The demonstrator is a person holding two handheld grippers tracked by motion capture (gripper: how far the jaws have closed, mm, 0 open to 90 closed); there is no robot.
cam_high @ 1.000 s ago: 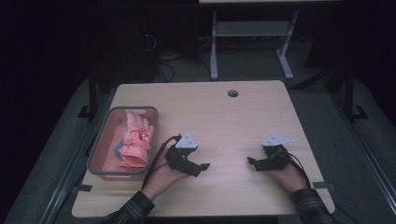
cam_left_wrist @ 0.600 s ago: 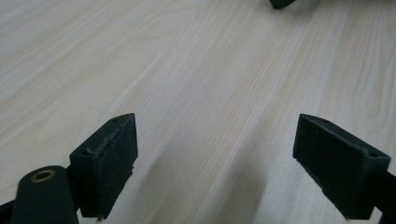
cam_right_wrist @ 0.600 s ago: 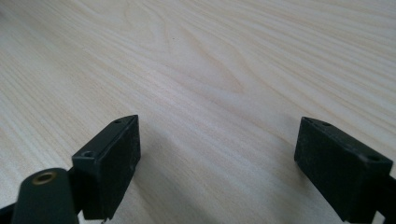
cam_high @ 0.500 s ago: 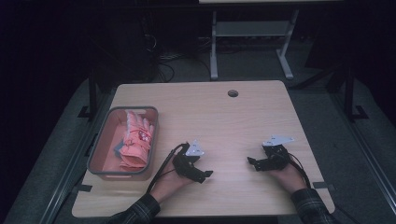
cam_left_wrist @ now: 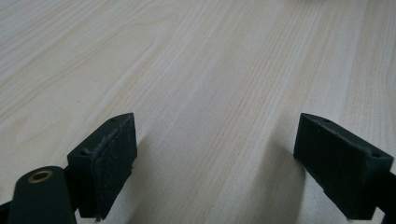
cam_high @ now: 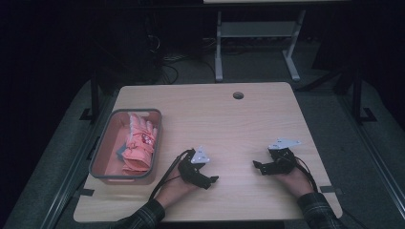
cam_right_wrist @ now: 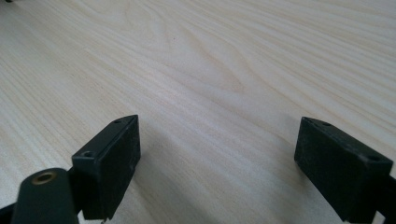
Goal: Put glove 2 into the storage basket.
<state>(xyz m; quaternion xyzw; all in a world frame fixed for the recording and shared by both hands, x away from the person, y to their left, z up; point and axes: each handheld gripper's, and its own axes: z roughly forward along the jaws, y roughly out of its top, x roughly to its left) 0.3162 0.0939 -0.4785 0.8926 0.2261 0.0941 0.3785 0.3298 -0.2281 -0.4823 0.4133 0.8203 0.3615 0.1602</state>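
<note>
The pink gloves (cam_high: pixel 138 143) in the grey bin (cam_high: pixel 102 172) lie in a heap, so I cannot tell how many there are. A small blue-grey thing beside the gloves is too small to name. The person's sleeves are cut off by the bottom edge near the table (cam_high: pixel 229 124). The room behind the table is too dark to make out.

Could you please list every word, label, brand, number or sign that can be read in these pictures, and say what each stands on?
There are none: no readable text in any view.
Pink cloth with small red marks in the grey rectangular plastic basket: marks too small and blurred to tell whether they are print.
Light wooden table: bare wood grain, no label.
Left gripper and right gripper: plain black, no markings legible.
</note>
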